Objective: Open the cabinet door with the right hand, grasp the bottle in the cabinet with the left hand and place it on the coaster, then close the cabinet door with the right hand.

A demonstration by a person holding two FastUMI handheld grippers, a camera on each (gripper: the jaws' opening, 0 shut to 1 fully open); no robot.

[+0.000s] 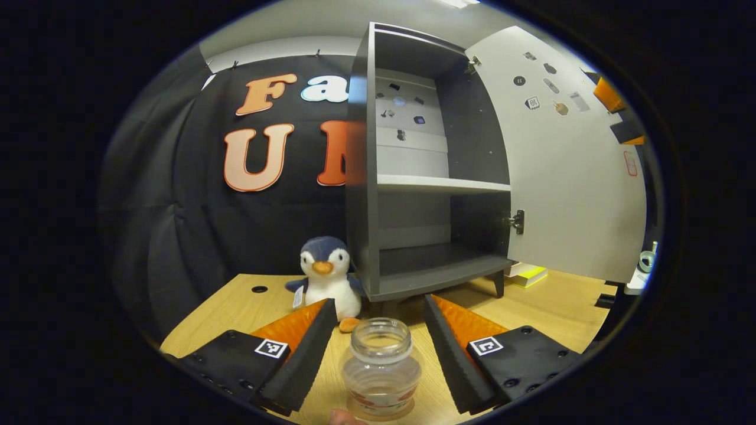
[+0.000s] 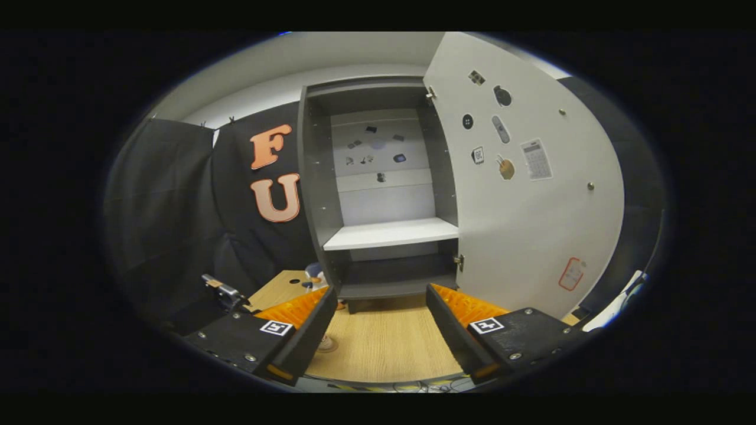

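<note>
While the cabinet door (image 2: 531,206) stands open, the bottle (image 1: 381,366) is framed, untouched, between the spread left gripper (image 1: 378,339) fingers; the right gripper (image 2: 381,327) is held wide.

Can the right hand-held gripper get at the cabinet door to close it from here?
Probably yes. The cabinet door stands wide open just right of the right hand-held gripper, whose jaws are open and empty, with only bare table between them.

Left gripper (image 1: 378,330) and right gripper (image 2: 378,313): black screwed bodies, square black-and-white markers, ribbed panels behind the fingers, possibly rubber
</note>
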